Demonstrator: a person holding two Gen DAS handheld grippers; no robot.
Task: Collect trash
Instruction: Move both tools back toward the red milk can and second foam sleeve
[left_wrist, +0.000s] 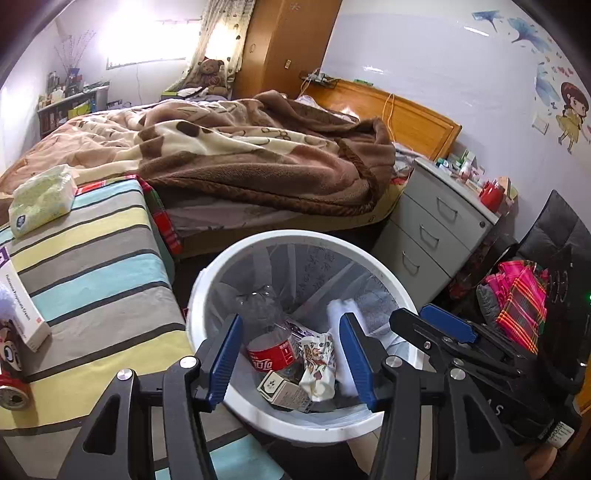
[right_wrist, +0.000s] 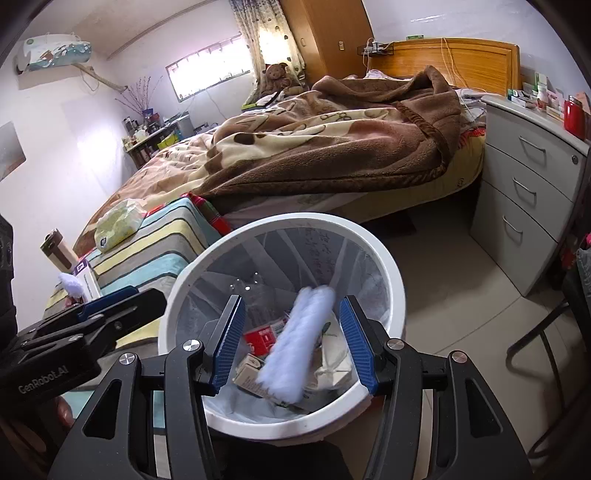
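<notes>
A white fluffy wad (right_wrist: 299, 339), blurred as though in mid-fall, sits between the open jaws of the right gripper (right_wrist: 291, 343) without either pad touching it, directly over the mouth of the white trash bin (right_wrist: 184, 284); releasing it there presumably lets it fall straight onto the rubbish already inside. Its long axis runs slantwise in the right wrist view, upper end toward the bin's far rim and the bed, lower end toward the camera. Beneath it lie a clear cola bottle with a red label (left_wrist: 269, 343), neck pointing away toward the bed, a crumpled printed wrapper (left_wrist: 317, 365) and a small carton (left_wrist: 284, 393). The left gripper (left_wrist: 291, 362) hangs over the same opening, its jaws apart and nothing between them, likely for a drop as well. Both tilt downward, which suits letting go into the bin. To the left, the striped cloth (left_wrist: 96, 266) on the desk carries a tissue pack (left_wrist: 40, 199), a boxed item (left_wrist: 22, 306) and a red can (left_wrist: 13, 387), possibly next.
</notes>
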